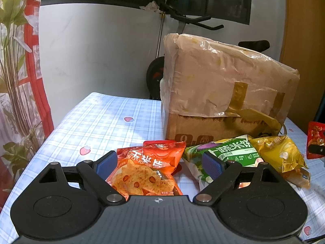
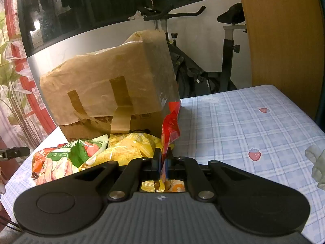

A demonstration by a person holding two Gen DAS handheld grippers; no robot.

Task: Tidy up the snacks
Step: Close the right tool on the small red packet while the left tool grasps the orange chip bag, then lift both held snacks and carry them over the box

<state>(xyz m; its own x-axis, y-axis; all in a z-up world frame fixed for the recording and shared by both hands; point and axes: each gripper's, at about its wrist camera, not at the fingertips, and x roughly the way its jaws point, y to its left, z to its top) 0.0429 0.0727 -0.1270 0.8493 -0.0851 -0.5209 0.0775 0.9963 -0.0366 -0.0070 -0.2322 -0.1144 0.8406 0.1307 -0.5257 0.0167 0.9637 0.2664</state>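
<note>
Red snack packet (image 2: pixel 170 126) stands pinched upright in the right claw (image 2: pixel 161 162).

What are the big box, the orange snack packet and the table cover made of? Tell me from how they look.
Big box: brown cardboard, matte, with tan tape strips, under a crinkled glossy plastic film.
Orange snack packet: thin plastic or foil laminate, shiny, creased and printed.
Table cover: probably woven cloth, though it could be vinyl; blue check with strawberries, with a slight sheen.
</note>
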